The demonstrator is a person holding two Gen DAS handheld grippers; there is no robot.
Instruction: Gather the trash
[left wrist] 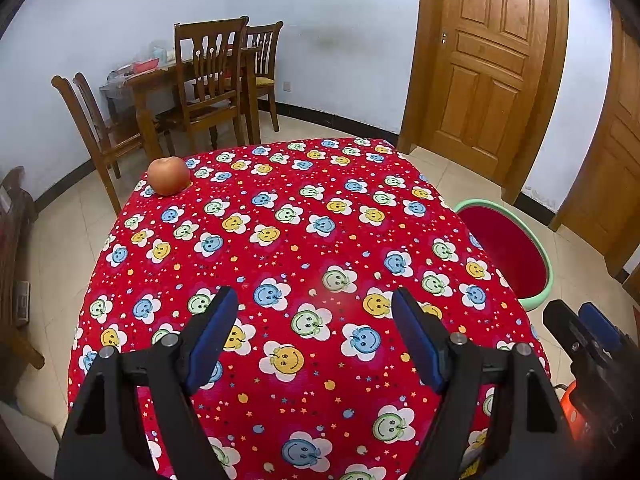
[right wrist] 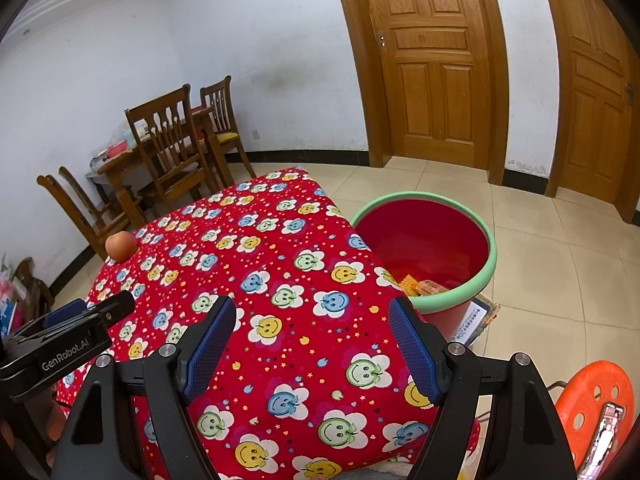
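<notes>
A table under a red smiley-flower cloth (left wrist: 304, 240) (right wrist: 264, 280) fills both views. An apple (left wrist: 168, 175) (right wrist: 121, 246) rests near its far left corner. A red bin with a green rim (left wrist: 516, 248) (right wrist: 424, 240) stands on the floor off the table's right side; orange and yellow wrappers (right wrist: 420, 286) lie at its bottom. My left gripper (left wrist: 314, 332) hovers open over the near part of the cloth, with nothing between its blue pads. My right gripper (right wrist: 312, 338) is open and empty too, over the cloth's near right area beside the bin.
A wooden dining table with several chairs (left wrist: 200, 76) (right wrist: 168, 148) stands at the far left wall. Wooden doors (left wrist: 488, 60) (right wrist: 432, 60) line the right wall. An orange perforated stool (right wrist: 596, 404) sits at the near right, a printed box (right wrist: 476, 316) beside the bin.
</notes>
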